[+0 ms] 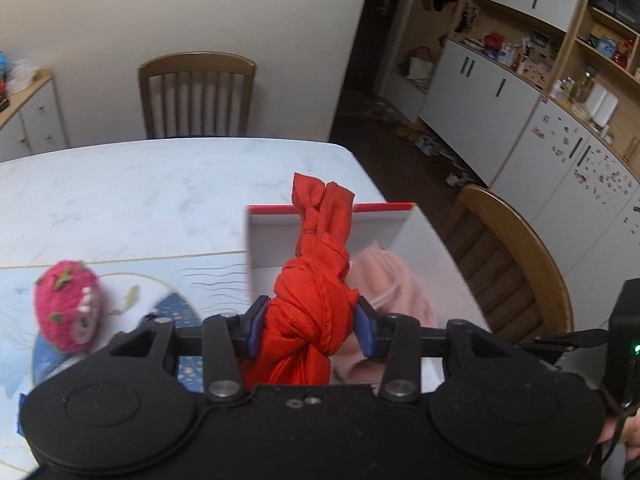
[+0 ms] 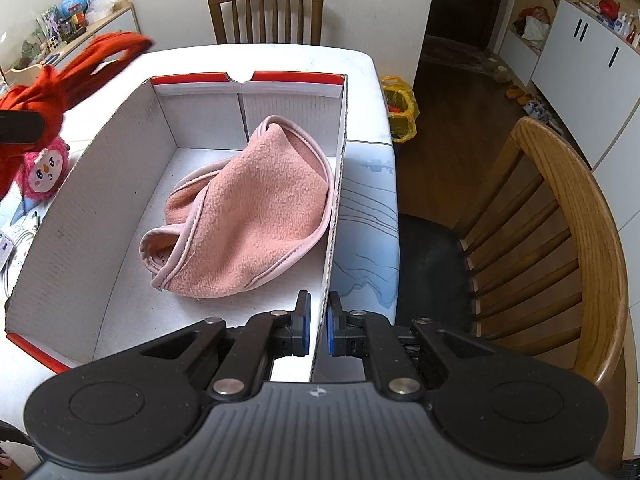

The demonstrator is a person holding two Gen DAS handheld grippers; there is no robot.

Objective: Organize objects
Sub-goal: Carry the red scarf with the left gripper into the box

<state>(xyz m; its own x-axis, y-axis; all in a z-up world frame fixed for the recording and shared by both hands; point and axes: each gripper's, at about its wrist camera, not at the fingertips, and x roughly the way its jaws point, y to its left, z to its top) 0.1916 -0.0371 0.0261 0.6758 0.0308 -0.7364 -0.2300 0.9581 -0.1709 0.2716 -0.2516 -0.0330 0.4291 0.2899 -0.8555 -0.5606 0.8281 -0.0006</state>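
Observation:
My left gripper (image 1: 310, 326) is shut on a knotted red cloth (image 1: 316, 280) and holds it above the left wall of a white cardboard box with red rims (image 1: 320, 216). The red cloth also shows at the upper left in the right wrist view (image 2: 60, 80). My right gripper (image 2: 318, 326) is shut on the box's right wall (image 2: 334, 216) near its front corner. A pink fleece cloth (image 2: 248, 216) lies crumpled inside the box; it also shows in the left wrist view (image 1: 394, 280).
A pink strawberry plush toy (image 1: 68, 308) sits on the table left of the box, also in the right wrist view (image 2: 42, 172). The white marble table (image 1: 140, 192) has wooden chairs at its far side (image 1: 196, 92) and right side (image 2: 560, 240). Cupboards (image 1: 480, 92) stand at the right.

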